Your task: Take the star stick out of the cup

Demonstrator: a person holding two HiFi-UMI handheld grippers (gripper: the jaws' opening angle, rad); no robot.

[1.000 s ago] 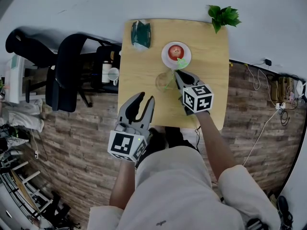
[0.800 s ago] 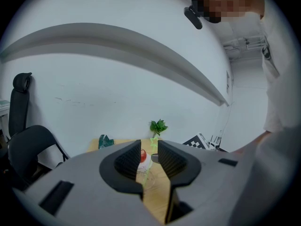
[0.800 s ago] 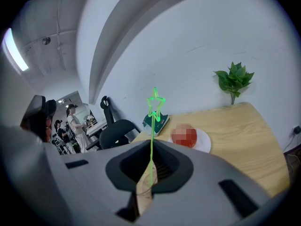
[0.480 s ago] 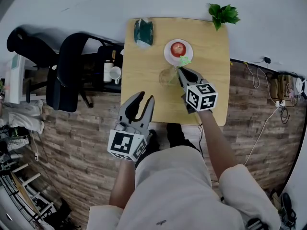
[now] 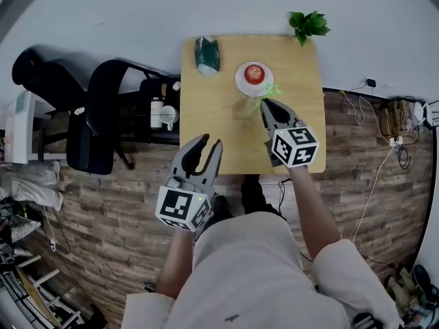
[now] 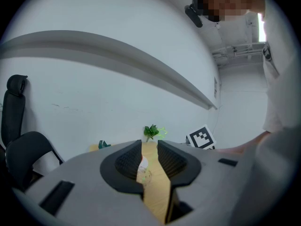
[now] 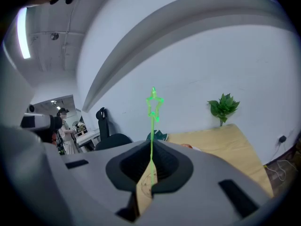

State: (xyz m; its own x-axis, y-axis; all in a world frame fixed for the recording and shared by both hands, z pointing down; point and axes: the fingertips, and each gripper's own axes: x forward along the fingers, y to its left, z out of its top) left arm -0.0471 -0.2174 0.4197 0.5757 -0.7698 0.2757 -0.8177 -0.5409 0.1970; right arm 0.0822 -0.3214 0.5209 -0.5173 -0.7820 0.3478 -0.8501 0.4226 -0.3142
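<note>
In the head view, I hold the left gripper (image 5: 208, 143) over the near edge of the tabletop (image 5: 212, 129), with its jaws apart and nothing between them. The right gripper (image 5: 266, 105) is farther in, and its jaws are closed on the thin green star stick (image 5: 263, 96). The clear cup (image 5: 243, 108) stands just to the left of these jaws. A plate (image 5: 241, 81) with an apple (image 5: 254, 72) lies just beyond them.

In the left gripper view, the left gripper (image 6: 149, 160) has a clear gap between its jaws. Through the gap I see the tabletop (image 6: 157, 192) and the cup (image 6: 144, 174), well ahead of the jaws. A plant (image 6: 151, 132) stands beyond them.

In the right gripper view, the right gripper (image 7: 150, 167) pinches the star stick (image 7: 152, 140) between its jaws. The star stands above the jaws. Below the jaws I see the round mouth of the cup (image 7: 147, 183). The stick's lower end reaches down toward the cup, but I cannot tell whether it is inside.
</note>
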